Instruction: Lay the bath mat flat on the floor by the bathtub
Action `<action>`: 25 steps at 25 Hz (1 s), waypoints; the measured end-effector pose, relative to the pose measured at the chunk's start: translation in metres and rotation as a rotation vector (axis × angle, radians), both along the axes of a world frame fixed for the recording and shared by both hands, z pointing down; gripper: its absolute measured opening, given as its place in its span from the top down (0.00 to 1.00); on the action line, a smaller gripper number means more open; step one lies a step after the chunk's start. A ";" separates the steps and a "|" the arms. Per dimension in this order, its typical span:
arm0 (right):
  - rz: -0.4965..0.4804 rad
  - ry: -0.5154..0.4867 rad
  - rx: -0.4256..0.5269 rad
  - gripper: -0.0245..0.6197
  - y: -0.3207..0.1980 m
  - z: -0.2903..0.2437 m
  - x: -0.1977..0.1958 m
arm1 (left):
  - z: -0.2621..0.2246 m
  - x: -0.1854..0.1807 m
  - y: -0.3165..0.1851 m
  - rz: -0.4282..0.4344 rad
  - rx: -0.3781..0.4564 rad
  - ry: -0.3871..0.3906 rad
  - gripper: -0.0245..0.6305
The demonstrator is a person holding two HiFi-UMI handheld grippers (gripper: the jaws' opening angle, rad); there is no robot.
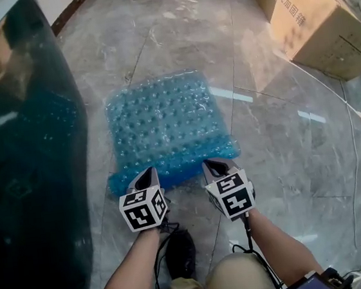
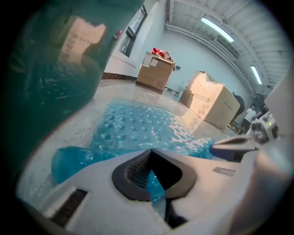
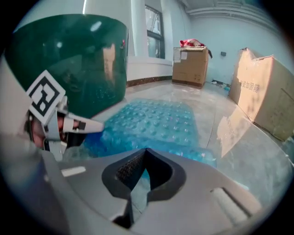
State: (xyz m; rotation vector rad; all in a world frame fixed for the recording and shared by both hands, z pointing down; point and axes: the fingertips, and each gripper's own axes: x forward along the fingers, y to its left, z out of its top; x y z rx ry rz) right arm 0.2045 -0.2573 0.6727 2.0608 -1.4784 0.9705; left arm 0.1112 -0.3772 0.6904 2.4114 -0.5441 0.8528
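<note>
Head view: blue translucent studded plastic bath mat (image 1: 161, 120) lies on grey marble floor (image 1: 283, 135) directly ahead of both grippers, with the dark green glossy bathtub (image 1: 20, 159) on the left gripper's outer side. The far part of the mat is flat. The near edge is doubled over in a darker band, right at the tips. Left gripper (image 1: 146, 173) is clamped on that band, and the left gripper view (image 2: 154, 181) shows blue sheet pinched in the notch between its jaws. Right gripper (image 1: 214, 164) is closed too, tips at the same band just beside the left. Its own view (image 3: 140, 183) shows a paler bluish strip in the notch, which I read as a thin layer of mat, though less surely. Large brown cardboard box (image 1: 315, 21) sits well ahead and right of the right gripper. Handling, as judgement: the mat looks light, soft and floppy, not fragile, and the fold may spring back. Smooth plastic on polished stone will likely slide, and a thin pinched edge can slip free. Best hold is the near edge, with the grippers spread toward its corners, drawn low and evenly to roll the fold out.
</note>
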 end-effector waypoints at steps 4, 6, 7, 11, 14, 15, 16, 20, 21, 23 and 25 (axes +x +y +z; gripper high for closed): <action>0.031 0.030 0.058 0.95 -0.016 -0.018 0.020 | 0.004 -0.017 0.023 0.024 -0.008 -0.007 0.96; 0.020 0.035 0.029 0.95 -0.022 -0.007 0.021 | 0.005 -0.024 0.034 0.042 -0.012 -0.018 0.96; 0.011 0.044 0.008 0.95 -0.022 0.000 0.021 | 0.005 -0.027 0.040 0.056 -0.015 -0.025 0.96; 0.006 0.068 -0.038 0.95 -0.010 0.017 0.013 | -0.005 -0.037 0.051 0.048 -0.077 -0.005 0.95; 0.018 0.039 -0.022 0.95 0.004 0.018 0.000 | -0.024 -0.034 0.039 -0.014 -0.055 0.050 0.95; 0.014 0.038 -0.021 0.95 0.010 0.018 -0.005 | -0.027 -0.031 0.035 -0.017 -0.038 0.047 0.95; 0.007 0.043 -0.021 0.95 0.016 0.018 -0.010 | -0.026 -0.029 0.032 -0.012 -0.023 0.033 0.95; -0.030 0.045 -0.010 0.95 0.039 0.016 -0.028 | -0.006 -0.030 0.026 0.024 0.011 -0.080 0.95; -0.050 0.032 -0.015 0.95 0.045 0.016 -0.033 | 0.000 -0.034 0.027 0.029 0.011 -0.107 0.95; -0.090 -0.005 -0.023 0.95 0.052 0.010 -0.041 | 0.009 -0.042 0.033 0.032 0.011 -0.143 0.95; -0.090 -0.020 0.004 0.95 0.052 -0.005 -0.036 | 0.010 -0.048 0.039 0.035 0.028 -0.152 0.95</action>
